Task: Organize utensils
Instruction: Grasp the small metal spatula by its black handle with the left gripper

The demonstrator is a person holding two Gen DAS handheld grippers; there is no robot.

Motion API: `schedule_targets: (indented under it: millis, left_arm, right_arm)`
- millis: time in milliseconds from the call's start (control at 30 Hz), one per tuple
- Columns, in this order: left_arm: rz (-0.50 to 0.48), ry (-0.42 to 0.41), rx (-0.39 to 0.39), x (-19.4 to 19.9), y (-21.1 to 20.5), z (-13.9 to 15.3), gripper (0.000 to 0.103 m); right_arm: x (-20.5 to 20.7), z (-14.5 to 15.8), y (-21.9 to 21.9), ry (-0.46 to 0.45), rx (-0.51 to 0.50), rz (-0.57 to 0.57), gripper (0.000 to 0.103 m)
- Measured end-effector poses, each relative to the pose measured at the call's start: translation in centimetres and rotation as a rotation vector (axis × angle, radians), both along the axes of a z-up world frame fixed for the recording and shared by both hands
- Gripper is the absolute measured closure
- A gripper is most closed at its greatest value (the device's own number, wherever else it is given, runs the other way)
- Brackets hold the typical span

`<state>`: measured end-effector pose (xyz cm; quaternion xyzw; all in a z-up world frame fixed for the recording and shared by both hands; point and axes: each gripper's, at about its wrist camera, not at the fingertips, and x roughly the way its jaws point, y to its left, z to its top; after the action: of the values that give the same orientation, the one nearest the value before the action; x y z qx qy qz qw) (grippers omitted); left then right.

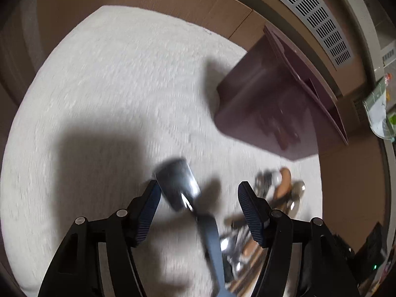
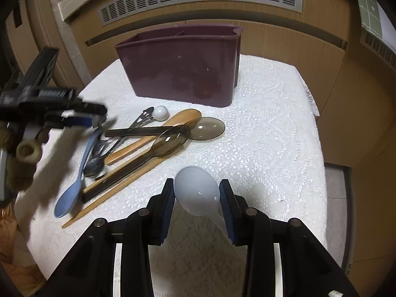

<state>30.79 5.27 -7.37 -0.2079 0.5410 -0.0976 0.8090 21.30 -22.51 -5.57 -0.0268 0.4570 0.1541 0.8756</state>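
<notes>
A dark purple utensil caddy [image 2: 183, 66] stands at the back of a white cloth-covered table [image 2: 269, 133]; it also shows in the left wrist view [image 1: 269, 109]. My right gripper [image 2: 196, 195] is shut on a translucent white spoon [image 2: 195, 190], held above the cloth. My left gripper [image 1: 198, 198] is open, jaws wide apart, over the pile of utensils [image 2: 148, 138]. A dark blurred spoon [image 1: 178, 183] with a blue handle lies between its fingers; whether it touches them I cannot tell. The left gripper also shows in the right wrist view [image 2: 96, 116] beside a blue spoon [image 2: 74, 188].
The pile holds wooden spoons [image 2: 158, 131], smoky plastic spoons [image 2: 208, 128], metal utensils and a white ball-ended piece [image 2: 160, 112]. A vented wooden cabinet [image 2: 198, 2] stands behind the table. The table's right edge [image 2: 321, 163] drops to the floor.
</notes>
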Motion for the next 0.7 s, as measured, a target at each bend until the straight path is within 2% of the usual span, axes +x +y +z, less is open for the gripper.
schedule_targets:
  millis: [133,233,367,433,467,500,567,600,667,700]
  left_arm:
    - [0.027,0.013,0.052,1.1,-0.4,0.0,0.037]
    - [0.085,0.008,0.104,-0.9,-0.7,0.4,0.037]
    - [0.119,0.008,0.082,-3.6,-0.8,0.2,0.037]
    - [0.097,0.020,0.072,-3.3,-1.4,-0.1,0.037]
    - [0.098,0.007,0.094,-2.9,-1.8,0.0,0.037]
    - [0.088,0.009,0.085,-2.4,-2.1,0.0,0.037]
    - [0.066,0.006,0.076,-1.4,-2.9,0.0,0.037]
    - [0.046,0.002,0.080,-0.9,-3.4,0.1,0.037]
    - [-0.006,-0.019,0.108,0.1,-4.4,0.1,0.037]
    - [-0.042,-0.039,0.124,0.5,-5.0,0.2,0.038]
  right_arm:
    - [0.8,-0.8,-0.1,0.011,-0.009,-0.020,0.069]
    - [1.0,-1.1,-0.1,-0.005,-0.029,-0.035,0.069]
    - [1.1,-1.2,0.1,-0.044,-0.074,-0.043,0.068]
    - [1.2,-1.3,0.1,-0.039,-0.066,-0.035,0.068]
    - [1.3,-1.3,0.1,-0.034,-0.066,-0.033,0.067]
    - [1.3,-1.3,0.1,-0.029,-0.068,-0.029,0.062]
    - [0.9,-0.9,-0.1,-0.043,-0.067,-0.026,0.044]
    - [0.6,-0.6,-0.3,-0.059,-0.066,-0.029,0.032]
    - [-0.3,0.2,-0.9,-0.104,-0.076,-0.042,0.024]
    - [-0.5,0.5,-1.2,-0.116,-0.080,-0.046,0.024]
